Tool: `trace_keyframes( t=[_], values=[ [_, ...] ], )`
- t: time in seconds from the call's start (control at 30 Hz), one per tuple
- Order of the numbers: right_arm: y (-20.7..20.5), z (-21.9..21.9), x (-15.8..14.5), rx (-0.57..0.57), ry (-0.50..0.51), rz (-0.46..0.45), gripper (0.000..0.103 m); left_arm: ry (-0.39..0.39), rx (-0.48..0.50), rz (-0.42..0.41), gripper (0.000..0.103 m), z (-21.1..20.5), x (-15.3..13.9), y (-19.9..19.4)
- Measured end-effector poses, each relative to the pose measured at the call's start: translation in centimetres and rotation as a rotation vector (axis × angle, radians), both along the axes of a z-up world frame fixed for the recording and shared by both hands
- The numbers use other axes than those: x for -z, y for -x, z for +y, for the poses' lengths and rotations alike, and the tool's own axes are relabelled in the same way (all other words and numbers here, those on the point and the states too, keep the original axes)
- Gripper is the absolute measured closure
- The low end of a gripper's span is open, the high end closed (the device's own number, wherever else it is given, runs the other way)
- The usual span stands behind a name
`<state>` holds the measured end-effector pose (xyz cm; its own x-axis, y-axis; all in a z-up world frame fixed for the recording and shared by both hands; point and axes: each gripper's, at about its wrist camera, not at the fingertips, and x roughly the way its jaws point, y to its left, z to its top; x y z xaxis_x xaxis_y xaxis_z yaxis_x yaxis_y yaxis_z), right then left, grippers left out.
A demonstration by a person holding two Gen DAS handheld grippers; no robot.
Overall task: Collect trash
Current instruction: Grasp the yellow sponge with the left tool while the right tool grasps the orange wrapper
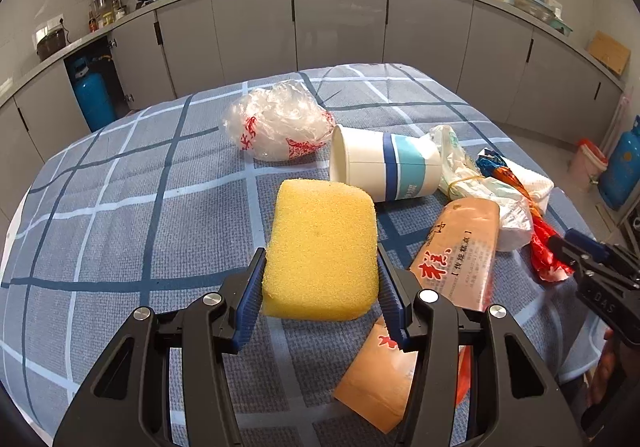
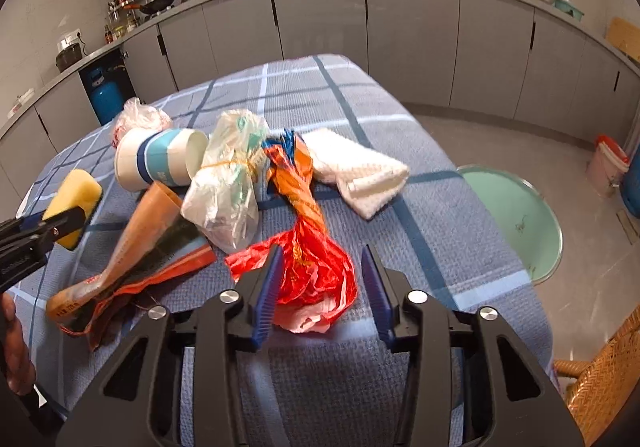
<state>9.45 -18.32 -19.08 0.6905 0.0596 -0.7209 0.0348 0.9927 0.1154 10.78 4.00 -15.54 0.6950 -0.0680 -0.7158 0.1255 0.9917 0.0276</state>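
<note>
My left gripper (image 1: pixel 320 279) is shut on a yellow sponge (image 1: pixel 320 243), its blue pads pressing both sides, just above the checked tablecloth (image 1: pixel 120 207). The sponge also shows at the left of the right wrist view (image 2: pixel 74 203). My right gripper (image 2: pixel 320 283) is open, its fingers on either side of a crumpled red plastic bag (image 2: pixel 316 279) lying on the cloth. Other trash lies between them: a tipped paper cup (image 1: pixel 384 163), an orange snack wrapper (image 1: pixel 460 251), a clear tied bag (image 2: pixel 228 187), and a clear bag with red print (image 1: pixel 276 123).
A folded white cloth (image 2: pixel 360 171) lies behind the red bag. A green round basin (image 2: pixel 516 219) sits on the floor to the right of the table, next to a wicker chair (image 2: pixel 604 387). Grey kitchen cabinets (image 1: pixel 340 27) run behind.
</note>
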Motion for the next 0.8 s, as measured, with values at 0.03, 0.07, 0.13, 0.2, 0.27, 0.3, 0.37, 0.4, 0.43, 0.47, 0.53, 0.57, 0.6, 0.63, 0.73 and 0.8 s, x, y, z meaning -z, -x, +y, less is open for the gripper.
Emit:
trace_keyframes(
  t=[0.03, 0.07, 0.13, 0.2, 0.27, 0.3, 0.37, 0.4, 0.43, 0.47, 0.53, 0.57, 0.6, 0.63, 0.73, 0.8],
  values=[
    [0.0, 0.1, 0.3, -0.008, -0.007, 0.01, 0.068, 0.0, 0.003, -0.003, 0.051, -0.1, -0.1, 0.1],
    [0.0, 0.1, 0.4, -0.013, -0.011, 0.014, 0.069, -0.003, 0.004, -0.007, 0.051, -0.2, -0.2, 0.2],
    [0.0, 0.3, 0.5, -0.026, -0.009, 0.017, 0.076, -0.005, 0.007, -0.016, 0.051, -0.3, -0.4, 0.3],
    [0.1, 0.5, 0.4, -0.039, -0.003, 0.018, 0.082, -0.007, 0.008, -0.022, 0.051, -0.4, -0.6, 0.5],
    [0.3, 0.8, 0.2, -0.05, 0.008, 0.006, 0.086, -0.009, 0.009, -0.03, 0.051, -0.5, -0.8, 0.6],
    [0.4, 0.9, 0.1, -0.053, 0.009, 0.002, 0.088, -0.008, 0.01, -0.032, 0.051, -0.5, -0.8, 0.6],
    [0.7, 1.2, -0.3, -0.058, 0.025, -0.019, 0.09, -0.009, 0.009, -0.041, 0.051, -0.6, -1.1, 0.8],
    [0.9, 1.3, -0.5, -0.06, 0.03, -0.032, 0.09, -0.01, 0.009, -0.047, 0.051, -0.6, -1.3, 0.8],
    [1.1, 1.4, -0.8, -0.061, 0.035, -0.045, 0.09, -0.011, 0.008, -0.052, 0.051, -0.6, -1.4, 0.9],
    [1.4, 1.6, -1.3, -0.059, 0.044, -0.064, 0.09, -0.012, 0.006, -0.059, 0.051, -0.6, -1.6, 1.1],
    [1.8, 1.7, -2.2, -0.054, 0.059, -0.097, 0.09, -0.01, 0.004, -0.071, 0.051, -0.5, -2.0, 1.3],
    [2.0, 1.7, -2.6, -0.051, 0.066, -0.109, 0.091, -0.012, 0.001, -0.078, 0.051, -0.6, -2.2, 1.4],
    [2.2, 1.7, -3.0, -0.048, 0.074, -0.124, 0.091, -0.015, -0.002, -0.084, 0.051, -0.6, -2.4, 1.5],
    [2.5, 1.7, -3.5, -0.045, 0.082, -0.138, 0.091, -0.016, -0.004, -0.09, 0.051, -0.5, -2.5, 1.6],
    [2.9, 1.6, -4.5, -0.035, 0.095, -0.162, 0.091, -0.017, -0.011, -0.105, 0.051, -0.5, -3.2, 1.8],
    [3.3, 1.5, -5.2, -0.027, 0.097, -0.18, 0.091, -0.022, -0.015, -0.115, 0.051, -0.5, -3.7, 1.9]
  ],
)
